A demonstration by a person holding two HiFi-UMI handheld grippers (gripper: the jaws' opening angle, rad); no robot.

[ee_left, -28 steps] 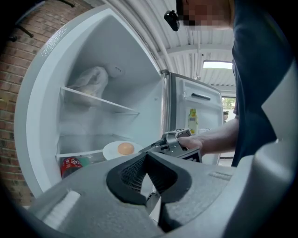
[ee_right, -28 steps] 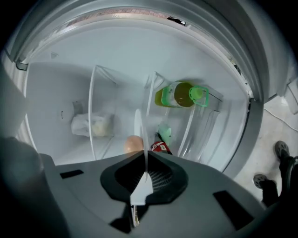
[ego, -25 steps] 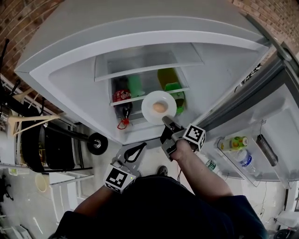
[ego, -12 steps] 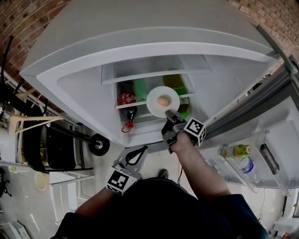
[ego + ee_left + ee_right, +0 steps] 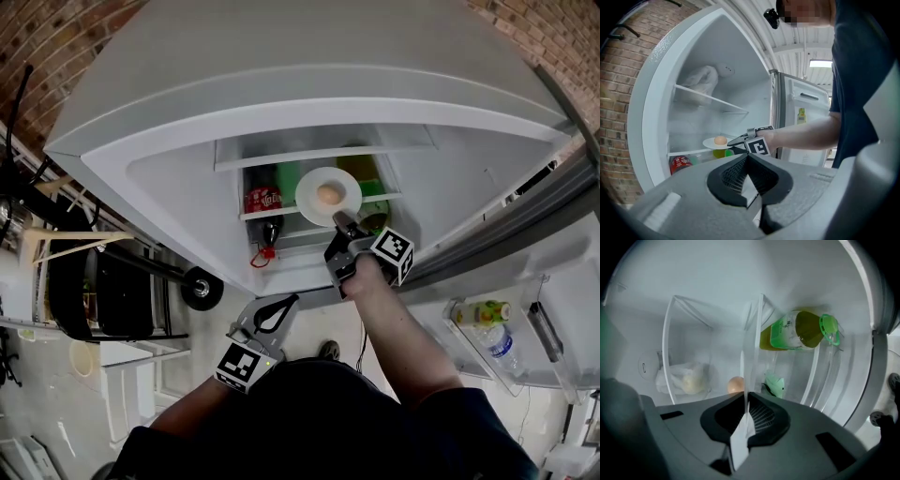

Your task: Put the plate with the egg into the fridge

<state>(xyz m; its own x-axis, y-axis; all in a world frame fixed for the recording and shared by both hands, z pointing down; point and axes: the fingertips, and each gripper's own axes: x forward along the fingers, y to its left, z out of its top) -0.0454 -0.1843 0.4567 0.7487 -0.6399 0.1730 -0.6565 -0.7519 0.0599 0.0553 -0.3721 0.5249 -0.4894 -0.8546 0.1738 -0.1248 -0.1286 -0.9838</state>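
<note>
We carried the plate [image 5: 307,199] deeper into the fridge [image 5: 281,56]; right claw [image 5: 339,221], gripping its rim, had just been opening, suggesting release; left claw [image 5: 291,300] closed.

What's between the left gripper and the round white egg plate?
The right gripper, in the left gripper view; its jaws, just opening slightly, hold the plate rim.

Looks like a garage or covered utility space of a home, not a fitted kitchen. Bare red brick wall [image 5: 47,47] at ten o'clock behind a white household fridge [image 5: 281,47]. Pale hard floor [image 5: 178,342] at seven o'clock. Black wheeled rack [image 5: 103,295] and wooden hangers [image 5: 56,246] at nine o'clock. From the left gripper view, ribbed metal roof [image 5: 797,51] with a strip light [image 5: 820,64] at two o'clock.
</note>
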